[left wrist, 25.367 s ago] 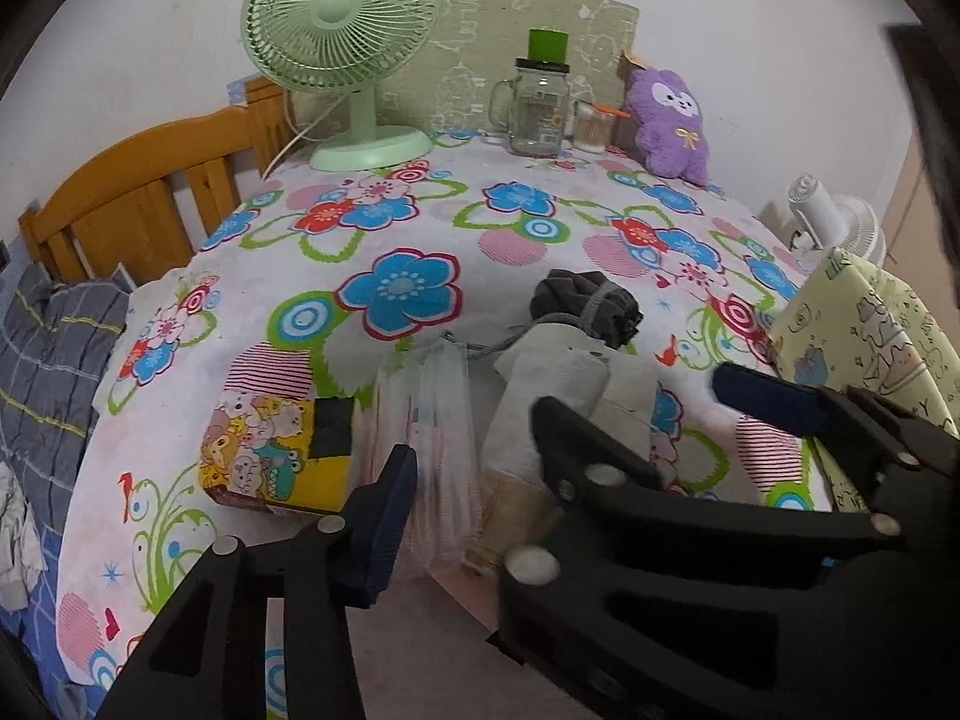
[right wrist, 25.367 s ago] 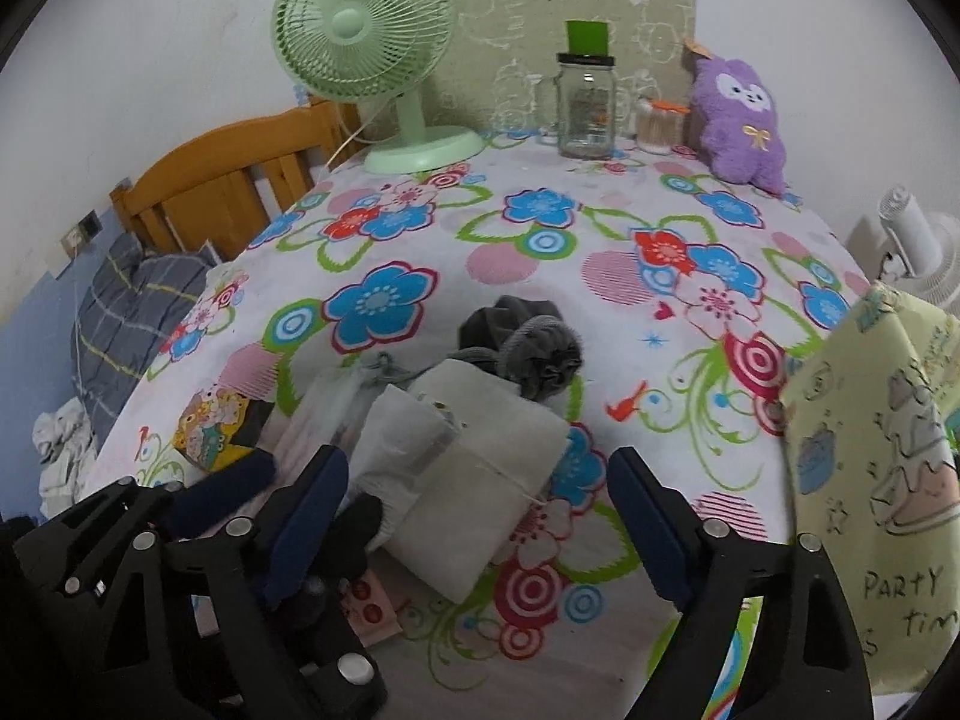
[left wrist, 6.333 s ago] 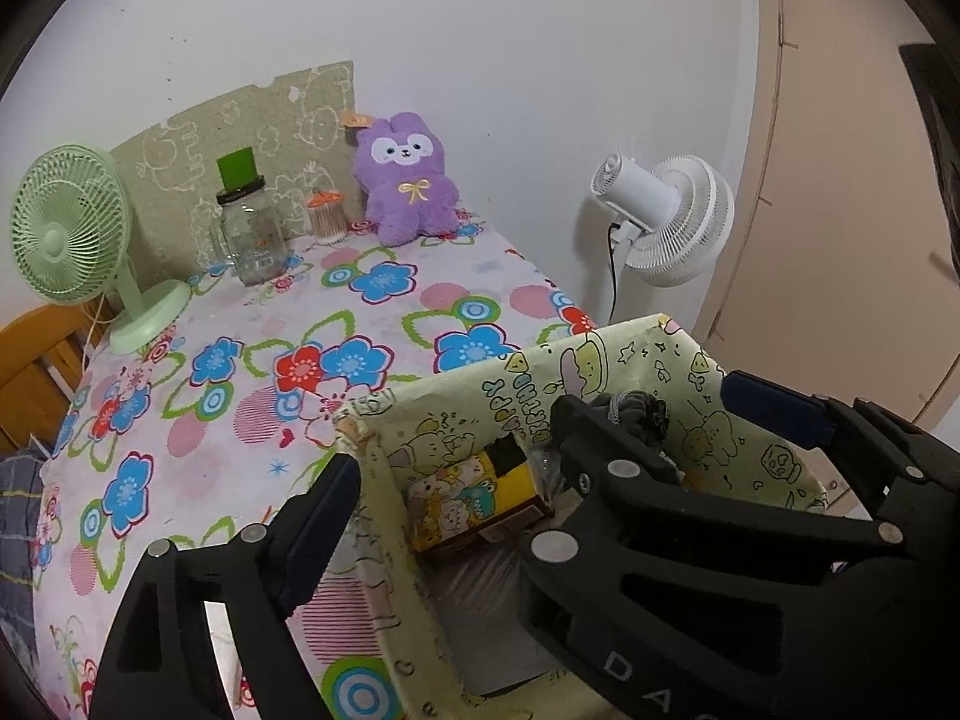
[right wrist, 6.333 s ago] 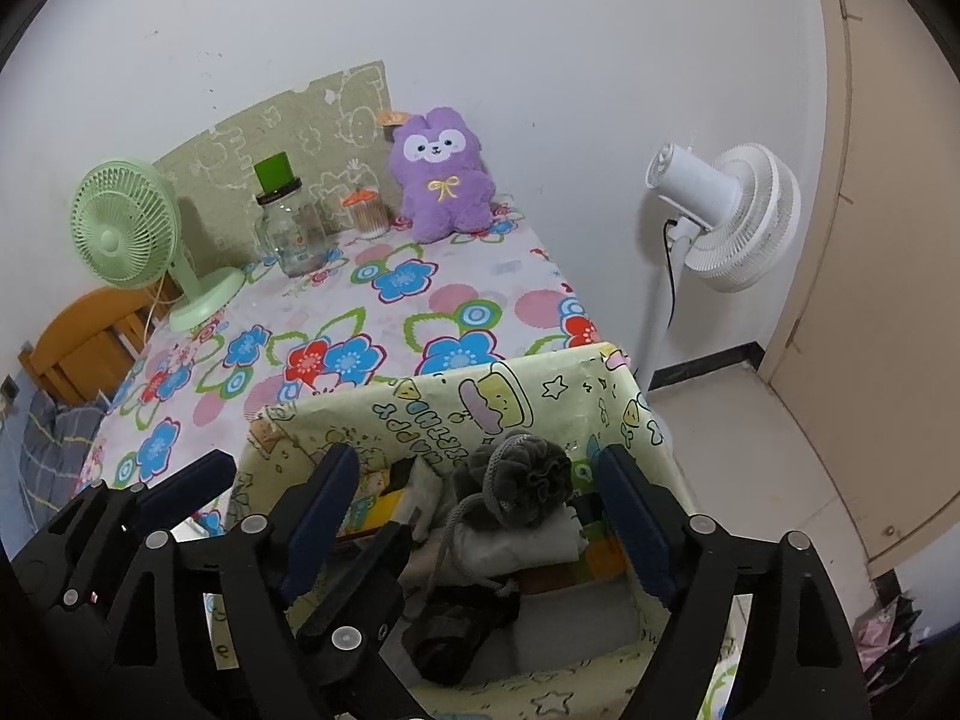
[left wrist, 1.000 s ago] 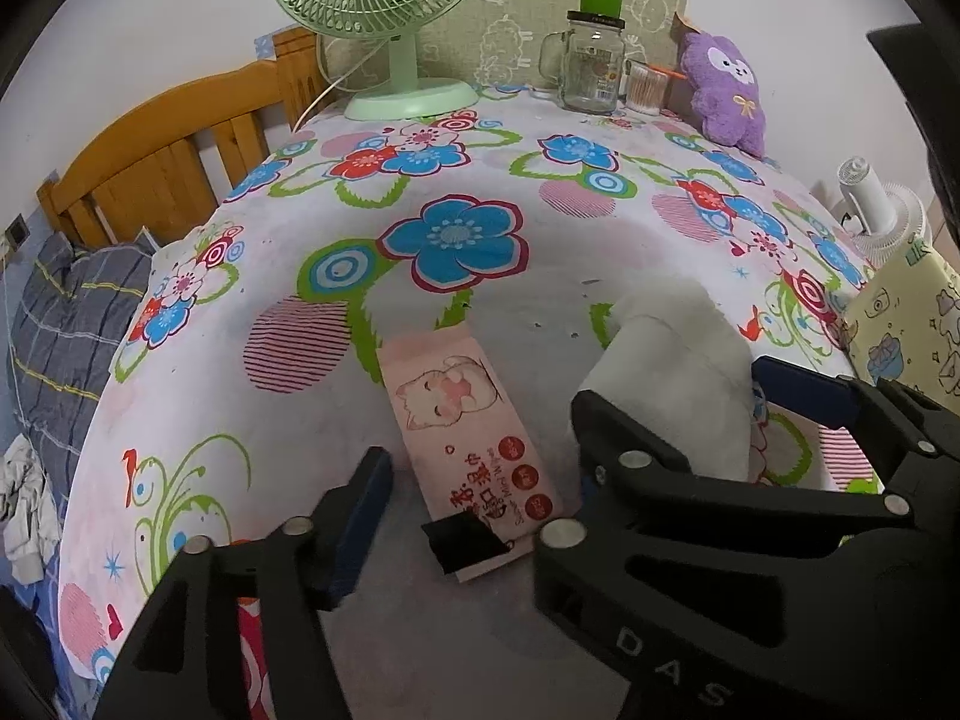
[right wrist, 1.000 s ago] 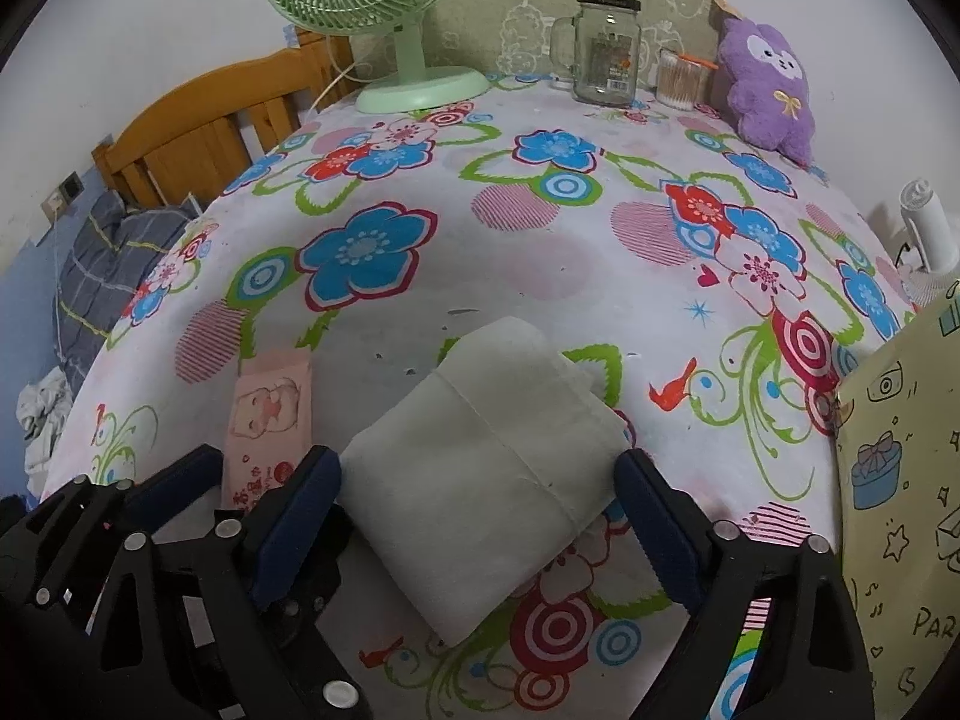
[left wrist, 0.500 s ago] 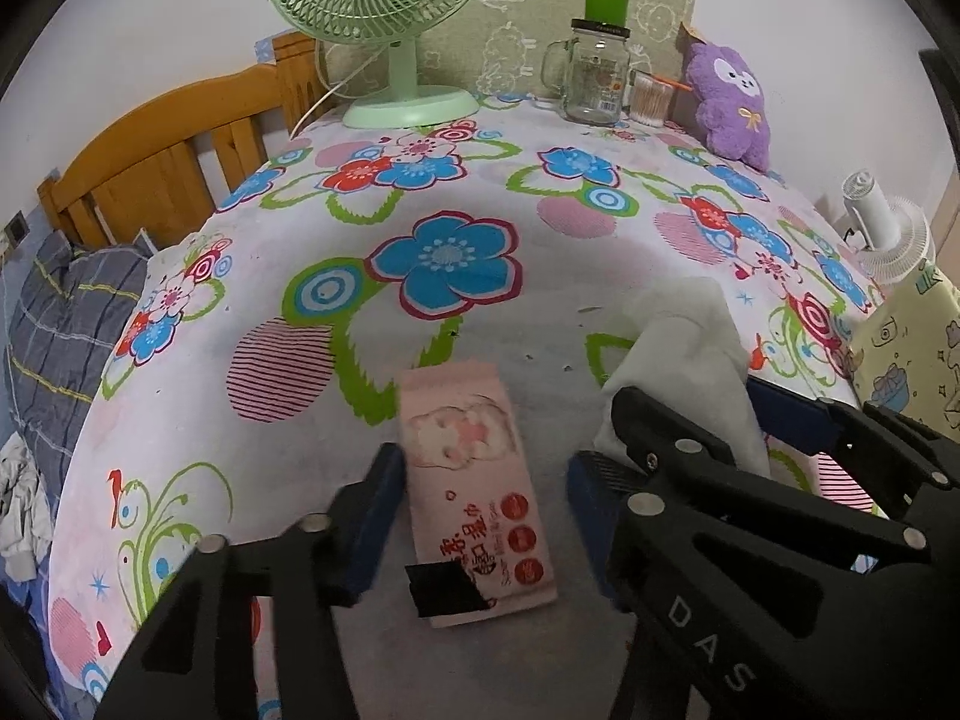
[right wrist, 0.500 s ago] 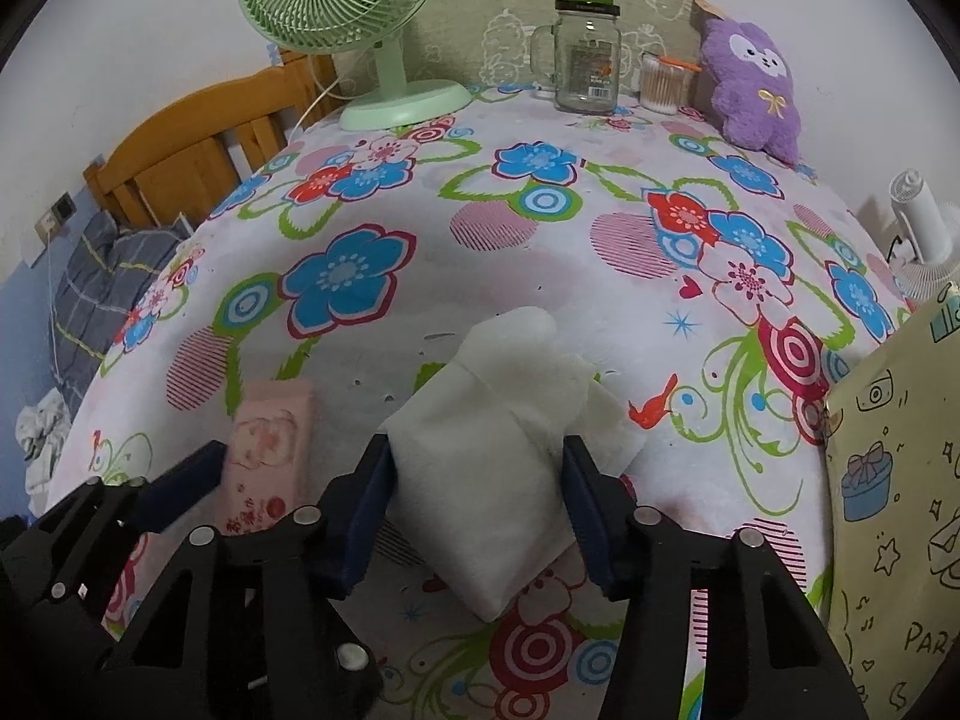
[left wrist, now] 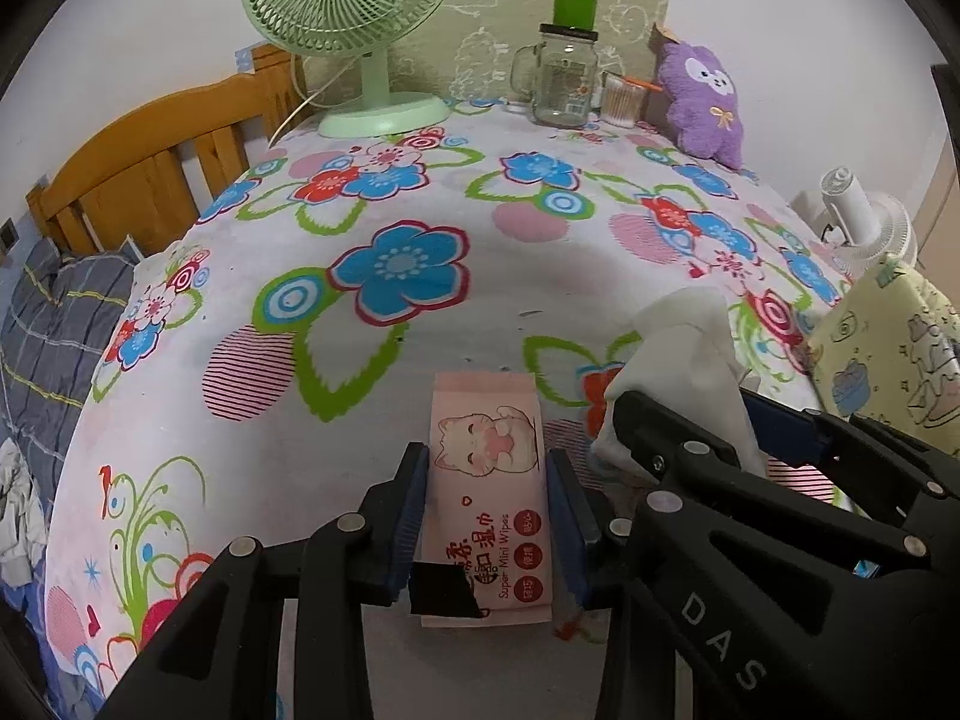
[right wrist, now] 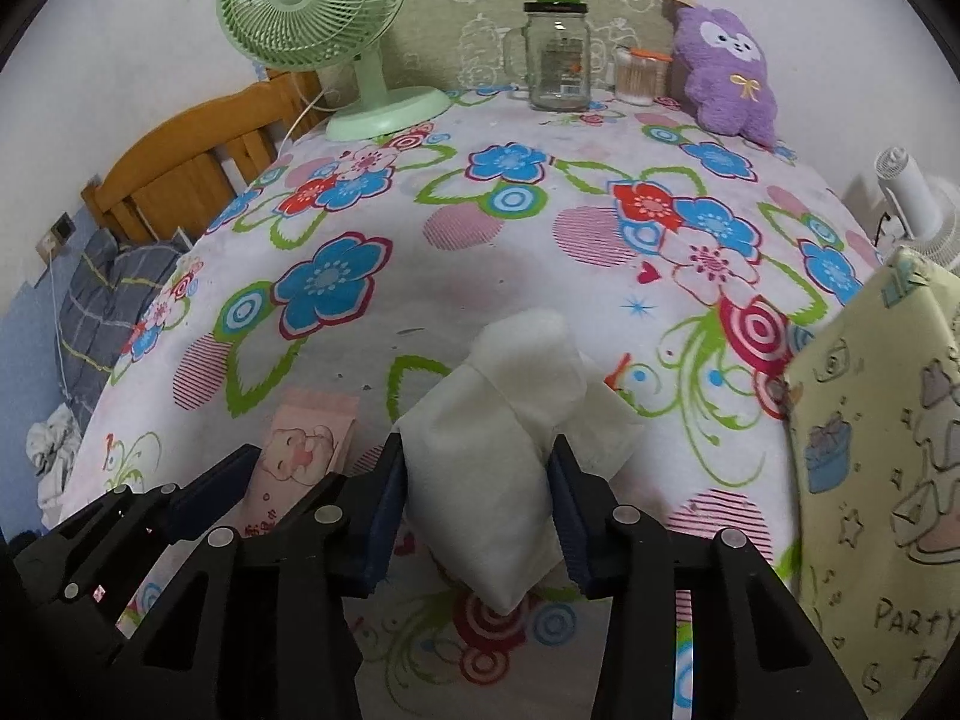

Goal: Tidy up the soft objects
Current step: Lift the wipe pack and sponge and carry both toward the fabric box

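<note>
At the top centre, a glass jar [left wrist: 561, 81] with a green lid stands beside a small cup of cotton swabs [left wrist: 618, 99]; at the right edge, only the outside of a yellow patterned bag [right wrist: 870, 438] shows. On the floral desk [left wrist: 420, 276], the left tool [left wrist: 487, 519], angled downward, has just closed on a pink wet-wipes pack [left wrist: 487, 480] at bottom centre. The right tool [right wrist: 478, 507], angled likewise, has just closed on a bunched white cloth [right wrist: 504, 438], pinching it.

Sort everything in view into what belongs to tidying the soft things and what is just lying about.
Job:
- pink wipes pack, clamped in left gripper
- white cloth bundle, squeezed in right gripper
- yellow party bag

Lying about:
- green fan
- glass jar
- purple plush
</note>
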Motion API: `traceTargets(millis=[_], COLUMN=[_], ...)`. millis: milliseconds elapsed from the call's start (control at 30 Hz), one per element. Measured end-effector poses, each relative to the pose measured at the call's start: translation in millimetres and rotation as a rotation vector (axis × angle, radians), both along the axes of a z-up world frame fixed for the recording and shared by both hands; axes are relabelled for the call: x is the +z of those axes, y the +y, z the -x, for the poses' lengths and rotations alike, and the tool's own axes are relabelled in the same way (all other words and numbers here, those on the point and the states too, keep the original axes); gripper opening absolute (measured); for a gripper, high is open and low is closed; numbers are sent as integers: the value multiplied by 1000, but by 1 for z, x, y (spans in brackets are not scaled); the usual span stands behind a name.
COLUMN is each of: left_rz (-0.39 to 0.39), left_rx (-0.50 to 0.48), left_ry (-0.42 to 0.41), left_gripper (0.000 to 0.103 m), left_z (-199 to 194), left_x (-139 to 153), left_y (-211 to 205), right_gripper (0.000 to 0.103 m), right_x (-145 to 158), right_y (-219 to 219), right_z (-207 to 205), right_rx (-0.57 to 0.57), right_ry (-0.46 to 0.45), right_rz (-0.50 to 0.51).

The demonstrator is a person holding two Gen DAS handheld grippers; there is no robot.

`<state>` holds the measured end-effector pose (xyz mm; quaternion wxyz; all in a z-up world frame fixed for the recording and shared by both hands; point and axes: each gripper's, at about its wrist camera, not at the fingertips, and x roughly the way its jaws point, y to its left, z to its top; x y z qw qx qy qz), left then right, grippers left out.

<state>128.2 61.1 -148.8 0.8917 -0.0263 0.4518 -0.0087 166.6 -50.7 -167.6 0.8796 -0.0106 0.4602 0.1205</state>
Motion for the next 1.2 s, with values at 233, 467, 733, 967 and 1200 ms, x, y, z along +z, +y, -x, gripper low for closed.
traceTargets(millis=[233,467,733,967,1200], left_rz=[2,-8,-20,-26,-29], left_rx=[-14,-22,-20,-22,-34], left_ry=[-38,-87,-138,-181,-224], left_gripper=[39,39,39,39,39], left_z=[8,18,28,35,40], left_x=[17,38,62,80,99], left_y=[-14,-24,-31,-36,-43], right_gripper=[44,43,43,43,43], right_x=[18,40,64,86,107], right_y=[-16,-27,-34,-40,-47], right_z=[11,21,32,42,50], right_rx=[-17,-27,-25,-23,-27], right_ry=[-34,-82,-134,-179,-223], right_rz=[-18,-30,-43,-51,-54])
